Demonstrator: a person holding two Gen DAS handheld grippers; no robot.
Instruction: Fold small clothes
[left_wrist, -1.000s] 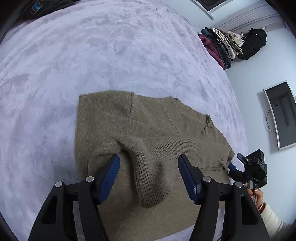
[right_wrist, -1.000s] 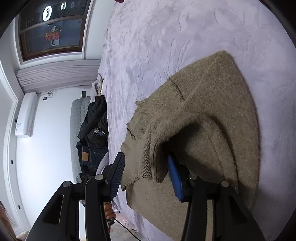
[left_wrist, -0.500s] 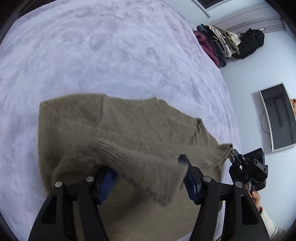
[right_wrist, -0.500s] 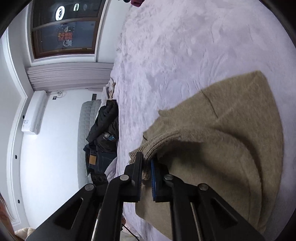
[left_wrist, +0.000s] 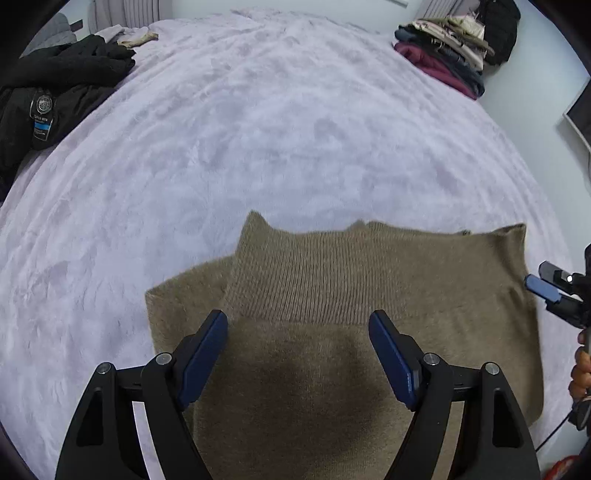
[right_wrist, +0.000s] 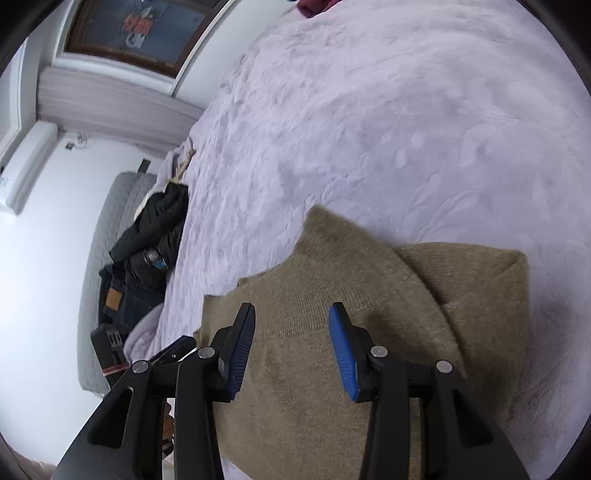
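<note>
Soft olive knit sweater (left_wrist: 343, 332) lies folded, lower centre, on the bedspread (left_wrist: 258, 129).
Both claws, left gripper (left_wrist: 297, 354) and right gripper (right_wrist: 291, 347), gape apart, empty; limp and light, probably best pinched at the ribbed hem corners.

setting: home bedroom | surface: bed with lilac plush blanket (left_wrist: 295, 129) | upper right: stack of folded clothes (left_wrist: 443, 55) | upper left: black jacket (left_wrist: 55, 85) | right-wrist view, left side: wall air conditioner (right_wrist: 26, 162), grey quilted headboard (right_wrist: 110, 221)
</note>
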